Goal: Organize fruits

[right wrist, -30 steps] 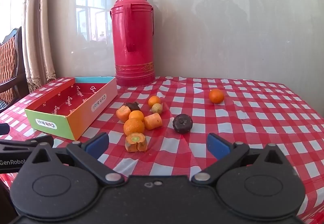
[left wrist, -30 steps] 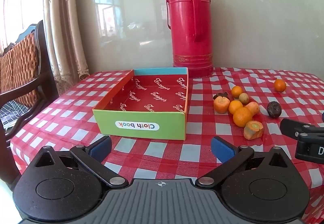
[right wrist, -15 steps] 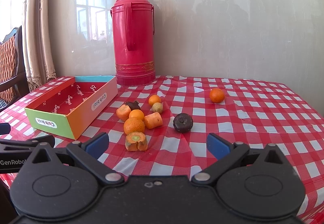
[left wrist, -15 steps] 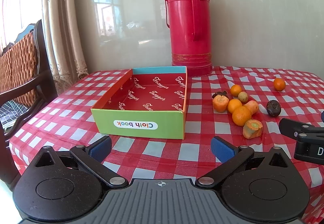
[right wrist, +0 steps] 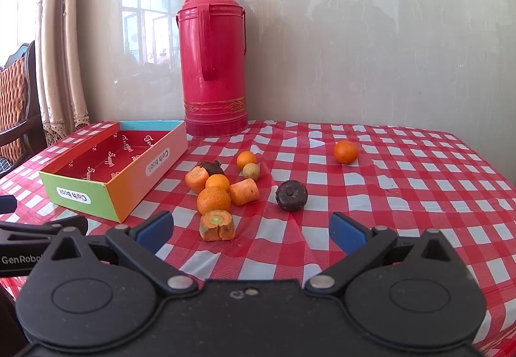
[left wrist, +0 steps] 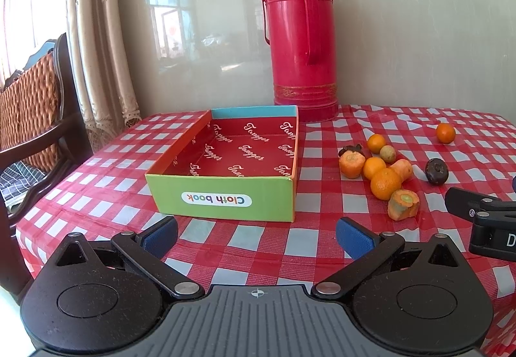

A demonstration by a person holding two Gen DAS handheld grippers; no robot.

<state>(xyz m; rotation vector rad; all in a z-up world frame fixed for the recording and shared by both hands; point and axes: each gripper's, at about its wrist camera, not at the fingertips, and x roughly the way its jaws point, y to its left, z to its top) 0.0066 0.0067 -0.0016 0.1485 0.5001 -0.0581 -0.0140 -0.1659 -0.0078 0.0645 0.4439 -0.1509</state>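
An open, empty "Cloth book" box (left wrist: 222,195) (right wrist: 109,192) with a red inside stands on the checked tablecloth. To its right lies a cluster of oranges (left wrist: 385,183) (right wrist: 214,200), carrot pieces (left wrist: 403,204) (right wrist: 217,225), a small green-yellow fruit (right wrist: 251,170) and a dark fruit (left wrist: 436,171) (right wrist: 291,195). A lone orange (left wrist: 445,133) (right wrist: 345,152) lies farther back. My left gripper (left wrist: 256,233) is open and empty in front of the box. My right gripper (right wrist: 251,228) is open and empty, just before the nearest carrot piece.
A tall red thermos (left wrist: 303,41) (right wrist: 213,60) stands behind the box against the wall. A wooden chair (left wrist: 32,105) and curtain are off the table's left edge. The right gripper's side shows at the left wrist view's right edge (left wrist: 483,221).
Both grippers have barely shifted, still open; the left view rose slightly and drew back a little. The fruits and box have not moved.
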